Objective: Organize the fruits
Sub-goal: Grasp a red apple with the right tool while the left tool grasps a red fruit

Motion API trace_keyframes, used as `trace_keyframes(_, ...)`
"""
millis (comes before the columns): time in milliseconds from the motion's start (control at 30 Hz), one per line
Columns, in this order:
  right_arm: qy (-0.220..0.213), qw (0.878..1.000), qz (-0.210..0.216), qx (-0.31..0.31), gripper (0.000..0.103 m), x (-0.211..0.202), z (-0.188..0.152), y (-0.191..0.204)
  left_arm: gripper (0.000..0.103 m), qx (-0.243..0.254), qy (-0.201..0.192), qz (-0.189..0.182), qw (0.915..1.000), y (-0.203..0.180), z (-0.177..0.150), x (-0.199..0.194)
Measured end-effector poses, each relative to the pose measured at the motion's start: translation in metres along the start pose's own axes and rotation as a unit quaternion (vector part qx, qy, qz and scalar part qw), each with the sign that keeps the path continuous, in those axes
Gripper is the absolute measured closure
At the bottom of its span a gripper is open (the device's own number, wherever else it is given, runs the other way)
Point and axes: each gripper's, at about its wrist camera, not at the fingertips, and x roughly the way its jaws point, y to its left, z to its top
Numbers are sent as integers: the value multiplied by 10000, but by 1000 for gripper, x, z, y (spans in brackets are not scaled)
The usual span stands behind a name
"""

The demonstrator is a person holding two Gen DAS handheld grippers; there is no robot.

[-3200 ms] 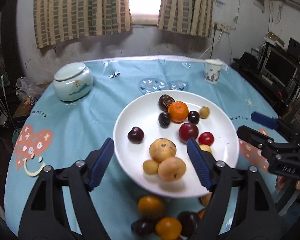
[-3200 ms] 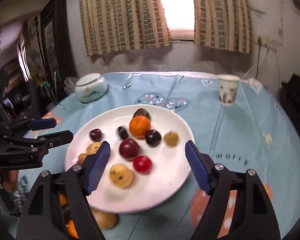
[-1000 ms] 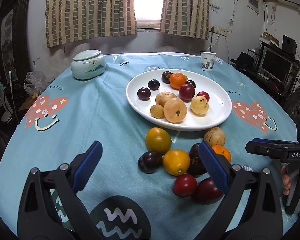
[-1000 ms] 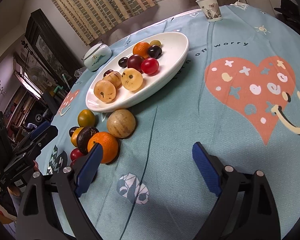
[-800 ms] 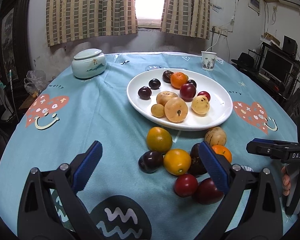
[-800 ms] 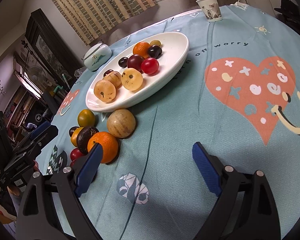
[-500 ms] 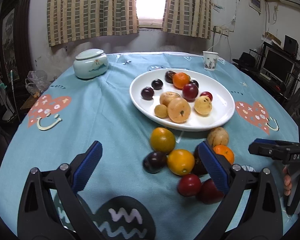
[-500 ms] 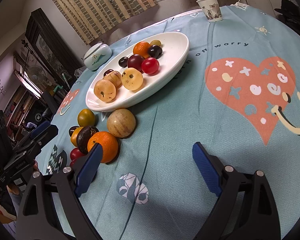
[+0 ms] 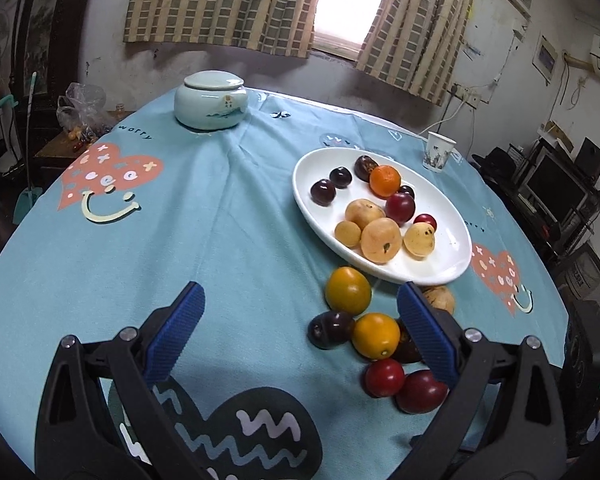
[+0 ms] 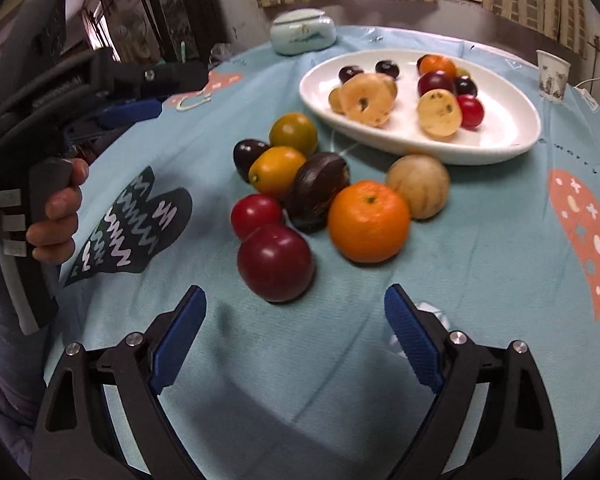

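Since half a second ago the right gripper (image 10: pixel 295 334) has swung from bare cloth beside the big heart print over to the loose fruit, and in the left wrist view it is gone from the right edge, where its body marked "DAS" showed before; the left gripper (image 9: pixel 300 332) has shifted slightly, with the plate (image 9: pixel 440 276) now sitting further right in its view. Right gripper: jaws wide apart, nothing between the blue pads, pointing at a dark red plum (image 10: pixel 275 263) just ahead of it on the tablecloth (image 10: pixel 480 240). Left gripper: jaws likewise spread and empty over the cloth; its handle is held by a hand (image 10: pixel 58 204) at the left of the right wrist view. Loose fruit lies in a tight cluster on the cloth just beside the near rim of the plate: the plum, a small red fruit (image 10: pixel 256 215) touching it, an orange (image 10: pixel 369 221), a dark brown oval fruit (image 10: pixel 318 190), a tan round fruit (image 10: pixel 418 185) near the rim, two yellow-orange fruits (image 10: pixel 277 170) and a dark purple one (image 10: pixel 247 155). On the plate are about ten fruits: pale yellow, dark purple, red and one orange. Legible writing: "worry" printed on the cloth near the lidded jar (image 9: pixel 211 99); the same word by the plate's far side is too blurred to confirm. A paper cup (image 9: pixel 439 151) stands beyond the plate, its pattern unreadable.
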Motion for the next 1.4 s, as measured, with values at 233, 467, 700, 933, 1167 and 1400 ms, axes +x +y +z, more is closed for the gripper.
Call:
trace_keyframes(233,-6,9994,-122,-327,63,16,7,16,5,156,121,-178,9996,-10,-3,0)
trace_keyframes(467,-259,9992,78,-296,64,-9,-6,-2,5,1048,620,-447,9915,-46,-23,8)
trace_keyframes(700,-654,9974,-48,305,64,-48,-25,-57,20,2031,1034,-56,9737,-78,-53,28)
trace_keyframes(933,-742,9970,186,134,64,-48,-27,-56,42,2051,1150,180,9718,-76,-58,42)
trace_keyframes(1167,-754,9967,240,153,64,-51,-29,-52,74,2339,1070,-199,9662,-86,-61,30)
trace_keyframes(1400,-868,9962,81,-54,64,-62,-15,-49,74,2072,422,-601,9755,-92,-22,-12)
